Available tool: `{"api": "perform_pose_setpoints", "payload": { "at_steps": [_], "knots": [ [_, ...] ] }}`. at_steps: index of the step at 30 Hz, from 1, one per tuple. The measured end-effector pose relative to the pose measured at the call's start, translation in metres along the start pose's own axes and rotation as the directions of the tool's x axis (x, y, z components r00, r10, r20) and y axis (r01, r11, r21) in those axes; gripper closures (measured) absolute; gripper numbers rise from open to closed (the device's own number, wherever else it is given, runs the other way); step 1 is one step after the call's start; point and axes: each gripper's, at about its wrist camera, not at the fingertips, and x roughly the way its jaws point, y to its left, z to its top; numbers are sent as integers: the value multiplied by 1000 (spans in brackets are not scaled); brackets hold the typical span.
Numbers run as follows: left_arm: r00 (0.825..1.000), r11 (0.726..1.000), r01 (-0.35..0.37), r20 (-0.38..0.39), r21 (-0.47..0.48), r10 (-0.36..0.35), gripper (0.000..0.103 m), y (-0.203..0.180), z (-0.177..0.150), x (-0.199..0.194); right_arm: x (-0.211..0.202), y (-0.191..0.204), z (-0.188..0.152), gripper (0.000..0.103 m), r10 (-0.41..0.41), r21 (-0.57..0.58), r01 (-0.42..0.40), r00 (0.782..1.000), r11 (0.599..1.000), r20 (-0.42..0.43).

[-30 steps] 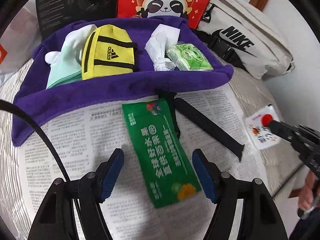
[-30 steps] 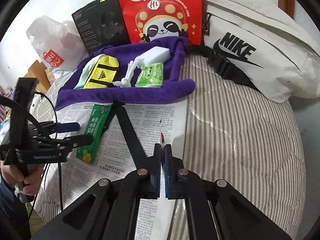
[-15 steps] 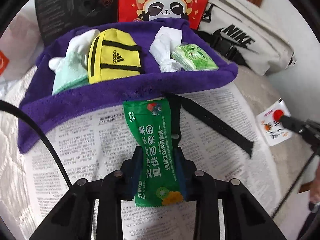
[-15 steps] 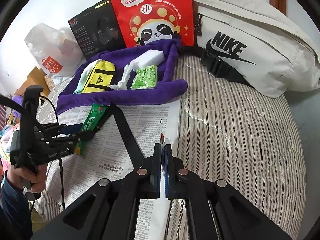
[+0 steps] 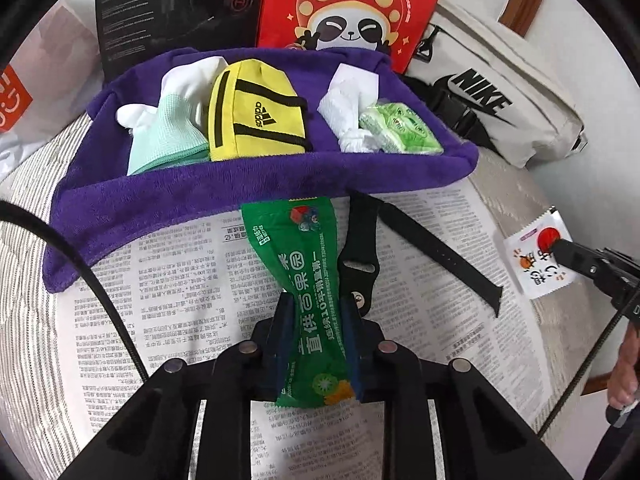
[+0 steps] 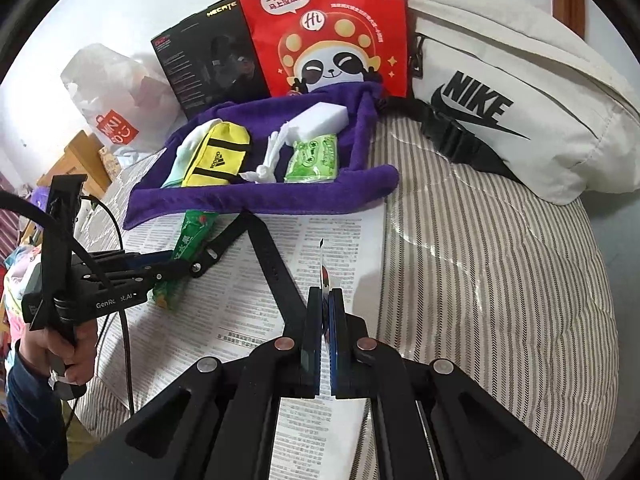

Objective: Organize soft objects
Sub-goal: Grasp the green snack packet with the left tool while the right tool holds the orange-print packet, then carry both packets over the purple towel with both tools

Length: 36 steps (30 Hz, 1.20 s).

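My left gripper (image 5: 315, 312) is shut on a green snack packet (image 5: 304, 264) and squeezes its middle, over the newspaper (image 5: 180, 280). The packet's far end touches the purple cloth tray (image 5: 240, 192). In the tray lie a yellow Adidas pouch (image 5: 256, 116), a mint and white glove (image 5: 168, 128), white tissue (image 5: 348, 100) and a green wipes pack (image 5: 400, 128). My right gripper (image 6: 326, 300) is shut on a thin white sachet (image 6: 323, 276), seen edge-on; the sachet also shows in the left wrist view (image 5: 536, 256). The left gripper (image 6: 176, 268) shows in the right wrist view.
A black strap (image 5: 436, 256) lies on the newspaper beside the packet. A red panda bag (image 5: 352, 4), a black box (image 5: 176, 4) and a white Nike bag (image 5: 500, 92) stand behind the tray. A white plastic bag (image 6: 112, 92) is at the left. The bed is striped (image 6: 480, 260).
My left gripper moved forward and closed on the green packet, then carried it toward the purple tray. My right gripper stayed shut on the sachet and barely moved.
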Motion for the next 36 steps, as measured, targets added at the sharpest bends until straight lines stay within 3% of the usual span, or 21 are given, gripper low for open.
{"api": "perform_pose_setpoints", "payload": {
  "at_steps": [15, 36],
  "knots": [
    [998, 1000, -1, 56, -9, 2, 81, 23, -3, -43, 3, 26, 23, 100, 80, -18, -79, 996, 997, 28],
    [992, 1000, -1, 126, 0, 1, 81, 54, 47, -67, 20, 59, 85, 100, 161, -43, -159, 985, 986, 66]
  ]
}}
